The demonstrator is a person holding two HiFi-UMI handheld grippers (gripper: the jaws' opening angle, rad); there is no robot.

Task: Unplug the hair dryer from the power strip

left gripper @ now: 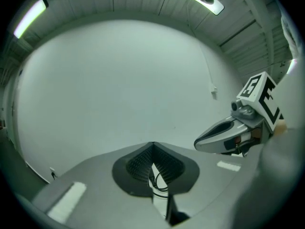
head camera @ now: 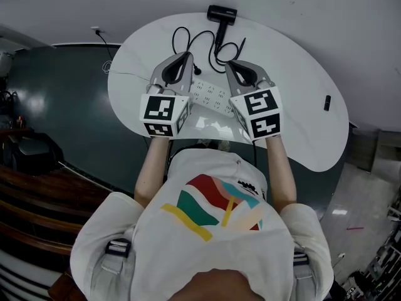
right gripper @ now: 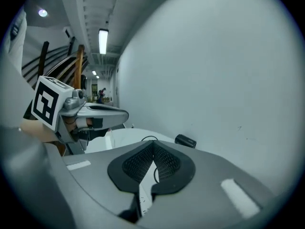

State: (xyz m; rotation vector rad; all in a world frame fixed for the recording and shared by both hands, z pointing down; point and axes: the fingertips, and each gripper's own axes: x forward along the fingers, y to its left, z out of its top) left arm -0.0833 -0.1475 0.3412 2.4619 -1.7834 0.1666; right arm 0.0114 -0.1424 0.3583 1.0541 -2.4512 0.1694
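The white power strip [head camera: 210, 96] lies across the middle of the white table [head camera: 294, 74], between my two grippers. The black hair dryer [head camera: 222, 14] rests at the table's far edge, also visible in the right gripper view as the hair dryer [right gripper: 185, 140]. Its black cord [head camera: 199, 42] lies in loose loops on the tabletop behind the strip. My left gripper [head camera: 186, 56] and right gripper [head camera: 229, 64] hover side by side above the strip, both shut with nothing between the jaws. In the left gripper view the left gripper [left gripper: 152, 145] points at the bare wall, and the right gripper [right gripper: 153, 142] does the same in its own view.
A small black object [head camera: 327, 103] lies near the table's right edge. Dark floor [head camera: 62, 99] lies left of the table, with a wall cable [head camera: 100, 35] at the back. The pale wall stands close behind the table.
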